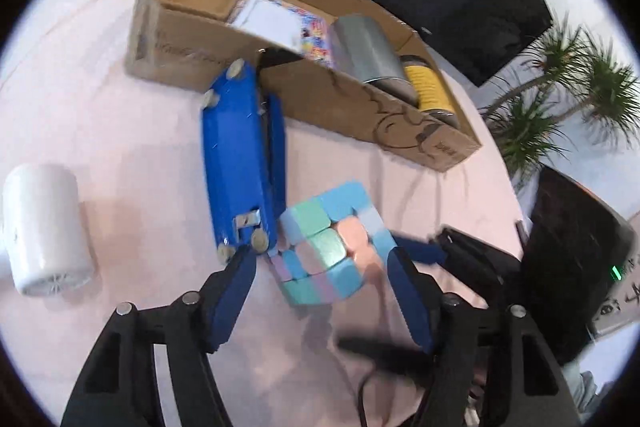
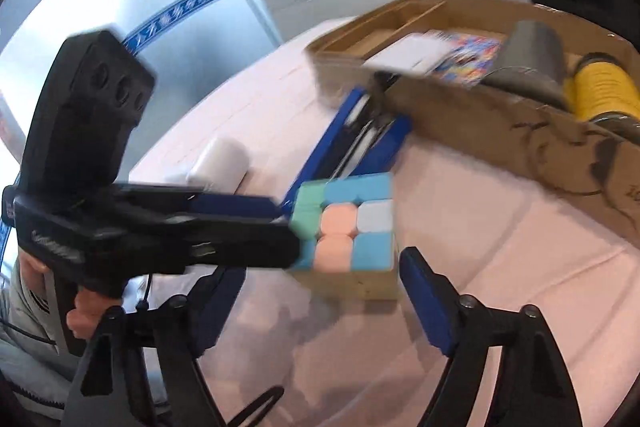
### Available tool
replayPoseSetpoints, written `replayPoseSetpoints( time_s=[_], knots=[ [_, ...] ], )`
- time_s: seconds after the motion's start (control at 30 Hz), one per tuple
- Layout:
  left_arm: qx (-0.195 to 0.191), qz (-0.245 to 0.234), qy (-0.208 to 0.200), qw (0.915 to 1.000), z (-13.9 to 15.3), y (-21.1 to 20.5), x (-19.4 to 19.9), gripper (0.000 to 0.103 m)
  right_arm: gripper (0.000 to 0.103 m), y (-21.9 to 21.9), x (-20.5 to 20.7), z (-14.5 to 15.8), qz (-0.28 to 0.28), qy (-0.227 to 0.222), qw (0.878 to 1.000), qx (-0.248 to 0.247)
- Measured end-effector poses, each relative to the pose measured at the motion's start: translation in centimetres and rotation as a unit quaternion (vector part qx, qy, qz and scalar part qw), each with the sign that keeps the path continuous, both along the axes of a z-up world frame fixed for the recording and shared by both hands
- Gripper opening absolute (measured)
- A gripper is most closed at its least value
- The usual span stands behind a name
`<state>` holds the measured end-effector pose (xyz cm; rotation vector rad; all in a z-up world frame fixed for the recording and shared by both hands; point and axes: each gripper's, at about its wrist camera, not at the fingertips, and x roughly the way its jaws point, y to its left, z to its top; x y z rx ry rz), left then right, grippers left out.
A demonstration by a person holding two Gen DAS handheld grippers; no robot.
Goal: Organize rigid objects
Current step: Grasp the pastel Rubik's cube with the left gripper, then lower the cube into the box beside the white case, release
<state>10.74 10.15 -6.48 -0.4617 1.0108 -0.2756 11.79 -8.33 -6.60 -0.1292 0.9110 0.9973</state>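
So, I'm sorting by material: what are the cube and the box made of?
Cube: likely plastic, matte pastel tiles with rounded, moulded-looking edges.
Box: brown cardboard, matte, with folded flaps and printed black line art on its side.

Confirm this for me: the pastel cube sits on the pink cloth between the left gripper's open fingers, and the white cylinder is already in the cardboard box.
One part is wrong. The white cylinder lies on the pink cloth, outside the cardboard box; the left wrist view shows it. The pastel cube does sit between the open fingers of the left gripper.
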Motion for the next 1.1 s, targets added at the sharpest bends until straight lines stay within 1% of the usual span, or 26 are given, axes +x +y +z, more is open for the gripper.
replayPoseSetpoints(
  time_s=[0.03, 0.07, 0.1, 0.13, 0.17, 0.2, 0.23, 0.27, 0.33, 0.4, 0.53, 0.6, 0.63, 0.7, 0.77, 0.8, 0.83, 0.87, 0.9, 0.97, 1.0, 1.03, 1.1],
  knots=[
    [-0.001, 0.003, -0.001, 1.0, -0.1, 0.2, -0.4, 0.065, 0.078, 0.1, -0.6, -0.1, 0.022, 0.006, 1.0, 0.009],
    [-0.006, 0.003, 0.002, 1.0, -0.3, 0.4, -0.4, 0.059, 0.075, -0.1, -1.1, -0.4, 0.042, 0.017, 0.999, 0.026],
    [-0.02, 0.002, 0.008, 0.9998, -0.6, 0.6, -0.4, 0.05, 0.075, -0.3, -0.9, -0.6, 0.038, 0.021, 0.998, 0.035],
    [-0.03, 0.003, 0.008, 0.9995, -0.8, 0.7, -0.3, 0.05, 0.076, -0.6, -0.5, -1.0, 0.023, 0.024, 0.999, 0.034],
    [-0.03, 0.004, 0.007, 0.9995, -0.8, 0.6, -0.2, 0.05, 0.075, -0.7, 0.3, -1.3, 0.006, 0.032, 0.999, 0.03],
    [-0.029, 0.003, 0.004, 0.9996, -0.9, 0.3, -0.1, 0.05, 0.072, -0.5, 0.7, -1.5, 0.001, 0.034, 0.999, 0.029],
    [-0.025, 0.004, 0.002, 0.9997, -0.9, 0.1, 0.0, 0.05, 0.067, 0.0, 1.0, -1.6, 0.002, 0.028, 0.999, 0.021],
    [-0.022, 0.005, 0.002, 0.9998, -0.8, 0.0, 0.1, 0.05, 0.067, 0.8, 1.0, -1.8, 0.001, 0.011, 1.0, -0.001],
    [-0.017, 0.004, 0.003, 0.9998, -0.6, -0.1, 0.0, 0.05, 0.064, 1.5, 1.0, -1.9, -0.012, 0.0, 1.0, -0.027],
    [-0.008, -0.001, 0.003, 1.0, -0.3, -0.4, -0.3, 0.048, 0.057, 1.5, 0.9, -1.7, -0.016, -0.001, 0.999, -0.027],
    [0.014, -0.013, -0.019, 0.9996, 1.6, -1.7, -0.9, 0.048, 0.056, 1.1, -1.0, -0.3, -0.034, -0.034, 0.998, -0.042],
    [0.01, -0.013, -0.034, 0.9993, 2.9, -1.8, -0.7, 0.048, 0.056, 0.4, -1.7, 1.1, -0.045, -0.044, 0.997, -0.035],
    [0.008, -0.013, -0.045, 0.9989, 3.9, -1.9, -0.5, 0.048, 0.056, 0.1, -1.6, 2.2, -0.053, -0.049, 0.997, -0.028],
    [0.015, -0.017, -0.075, 0.9969, 6.3, -1.8, 0.5, 0.048, 0.056, -0.1, -1.1, 4.6, -0.06, -0.073, 0.995, -0.018],
    [0.018, -0.023, -0.108, 0.9937, 9.0, -1.1, 2.7, 0.048, 0.056, 0.4, 0.2, 7.3, -0.064, -0.105, 0.992, -0.012],
    [0.017, -0.026, -0.117, 0.9926, 9.9, -0.7, 4.0, 0.048, 0.056, 0.8, 1.2, 8.6, -0.065, -0.122, 0.99, -0.011],
    [0.02, -0.033, -0.133, 0.9903, 11.0, -0.2, 5.9, 0.048, 0.056, 1.2, 2.1, 9.8, -0.065, -0.137, 0.988, -0.01],
    [0.021, -0.038, -0.139, 0.9893, 11.4, 0.2, 7.2, 0.048, 0.056, 1.5, 3.1, 10.6, -0.066, -0.149, 0.987, -0.009],
    [0.019, -0.042, -0.14, 0.9891, 11.6, 0.7, 9.1, 0.048, 0.056, 2.1, 5.0, 11.8, -0.069, -0.159, 0.985, -0.008],
    [0.011, -0.058, -0.127, 0.9902, 11.0, 1.5, 13.3, 0.048, 0.056, 2.8, 7.9, 12.4, -0.075, -0.155, 0.985, -0.011],
    [0.005, -0.062, -0.118, 0.9911, 10.6, 1.8, 14.4, 0.048, 0.056, 3.3, 9.9, 12.3, -0.082, -0.149, 0.985, -0.019],
    [-0.003, -0.068, -0.098, 0.9929, 9.5, 2.1, 16.2, 0.048, 0.056, 3.6, 11.1, 12.0, -0.086, -0.143, 0.986, -0.025],
    [-0.013, -0.073, -0.073, 0.9945, 7.8, 2.6, 18.0, 0.048, 0.056, 4.2, 13.6, 10.7, -0.093, -0.113, 0.988, -0.041]
  ],
)
